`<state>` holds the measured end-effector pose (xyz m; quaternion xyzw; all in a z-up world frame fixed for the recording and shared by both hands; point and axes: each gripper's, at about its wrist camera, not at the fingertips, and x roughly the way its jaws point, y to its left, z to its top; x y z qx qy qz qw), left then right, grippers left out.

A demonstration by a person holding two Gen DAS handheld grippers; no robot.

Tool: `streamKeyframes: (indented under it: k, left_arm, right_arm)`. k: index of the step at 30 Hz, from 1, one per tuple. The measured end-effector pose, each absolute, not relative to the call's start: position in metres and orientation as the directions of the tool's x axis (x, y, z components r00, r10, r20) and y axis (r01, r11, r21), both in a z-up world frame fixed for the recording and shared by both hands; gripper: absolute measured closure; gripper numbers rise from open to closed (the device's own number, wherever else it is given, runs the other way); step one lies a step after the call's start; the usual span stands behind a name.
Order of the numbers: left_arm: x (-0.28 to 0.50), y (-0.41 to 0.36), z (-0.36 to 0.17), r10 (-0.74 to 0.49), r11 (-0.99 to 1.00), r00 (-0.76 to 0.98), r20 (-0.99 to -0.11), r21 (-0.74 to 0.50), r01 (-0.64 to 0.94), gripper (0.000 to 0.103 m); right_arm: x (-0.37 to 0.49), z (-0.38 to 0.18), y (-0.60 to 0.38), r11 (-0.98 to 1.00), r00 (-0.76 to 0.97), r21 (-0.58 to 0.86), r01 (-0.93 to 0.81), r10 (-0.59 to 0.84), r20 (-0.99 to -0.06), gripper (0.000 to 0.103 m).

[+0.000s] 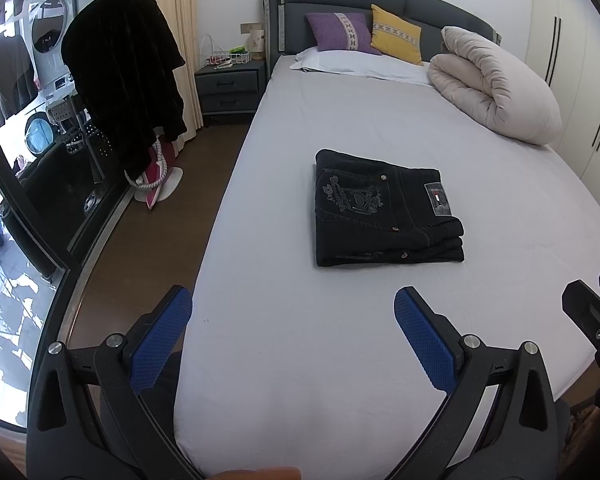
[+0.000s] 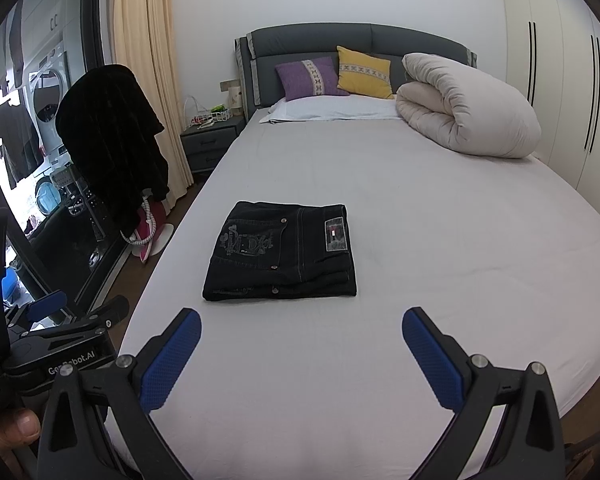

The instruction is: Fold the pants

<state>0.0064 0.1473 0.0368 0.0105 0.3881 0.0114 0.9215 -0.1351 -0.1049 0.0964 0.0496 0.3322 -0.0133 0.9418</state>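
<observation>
Dark denim pants (image 1: 384,210) lie folded into a compact rectangle in the middle of the bed (image 1: 300,360), back pocket embroidery and waist label facing up; the same pants (image 2: 284,254) show in the right wrist view. My left gripper (image 1: 294,304) hovers open above the bed's near end, well short of the pants, nothing between its blue pads. Over the sheet (image 2: 300,380) my right gripper (image 2: 302,326) is likewise open and empty, a little back from the pants. The right gripper's tips (image 1: 592,300) show at the left view's right edge; the left gripper (image 2: 60,320) appears at the right view's left.
A rolled beige duvet (image 1: 496,84) lies at the bed's far right, with purple (image 1: 340,32) and yellow (image 1: 396,34) cushions and a white pillow at the headboard. Left of the bed are a nightstand (image 1: 230,88), a black garment on a stand (image 1: 128,80), and a glass door.
</observation>
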Motion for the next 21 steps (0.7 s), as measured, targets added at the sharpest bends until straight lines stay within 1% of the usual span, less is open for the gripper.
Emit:
streamKeyframes:
  k: [21]
  left_arm:
    - [0.002,0.1425,0.0343,0.017,1.0,0.689,-0.725,0.018,-0.006,0.0]
  right_arm:
    - [-0.1371,0.0939,-0.1044,0.995,0.776,0.085,0.055,0.011,-0.631,0.0]
